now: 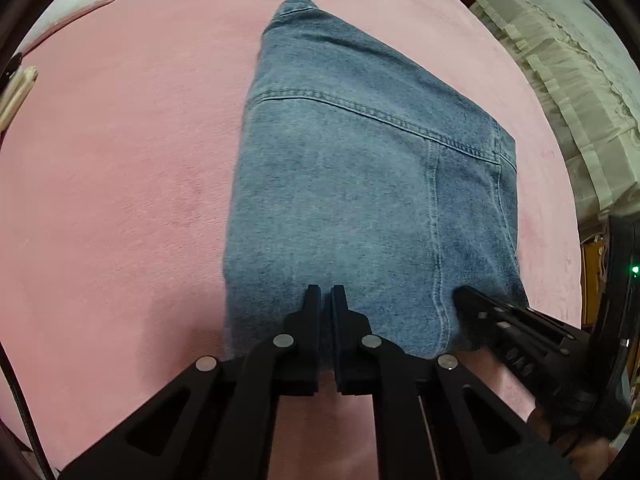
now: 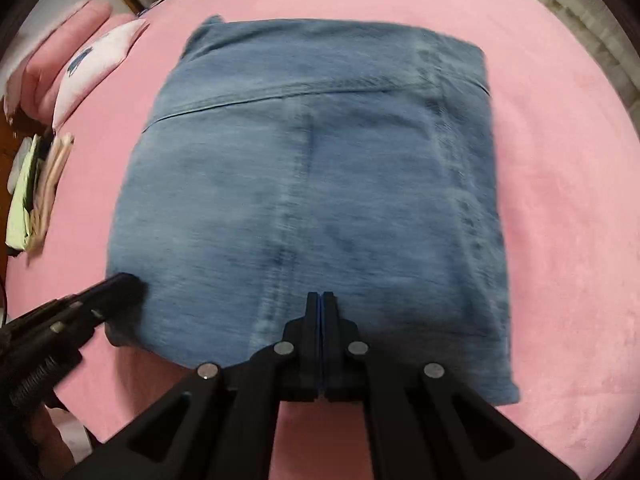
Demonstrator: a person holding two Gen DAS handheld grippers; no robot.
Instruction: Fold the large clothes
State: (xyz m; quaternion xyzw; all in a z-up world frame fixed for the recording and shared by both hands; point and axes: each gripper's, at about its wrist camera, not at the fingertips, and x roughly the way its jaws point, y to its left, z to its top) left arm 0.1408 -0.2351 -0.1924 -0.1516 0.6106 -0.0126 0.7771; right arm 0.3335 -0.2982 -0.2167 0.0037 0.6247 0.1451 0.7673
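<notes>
jeans [image 1: 360, 184] folded on the pink blanket [image 1: 120, 200], left gripper [image 1: 326, 294] and right gripper [image 2: 320, 298] both pinching the near edge.

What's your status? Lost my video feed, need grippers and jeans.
Left gripper nearly shut, right gripper shut, both at near edge of jeans. Jeans folded into compact block on pink blanket. Nothing in the way.

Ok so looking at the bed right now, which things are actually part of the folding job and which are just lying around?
Part of the job:
- folded jeans on the pink blanket
- left tool, at the denim's near edge
- right tool, fingers pressed together at the same edge

Just lying about:
- white patterned pillow
- pink pillow
- small pile of cloth items at the bed's edge
- cream lace fabric
</notes>
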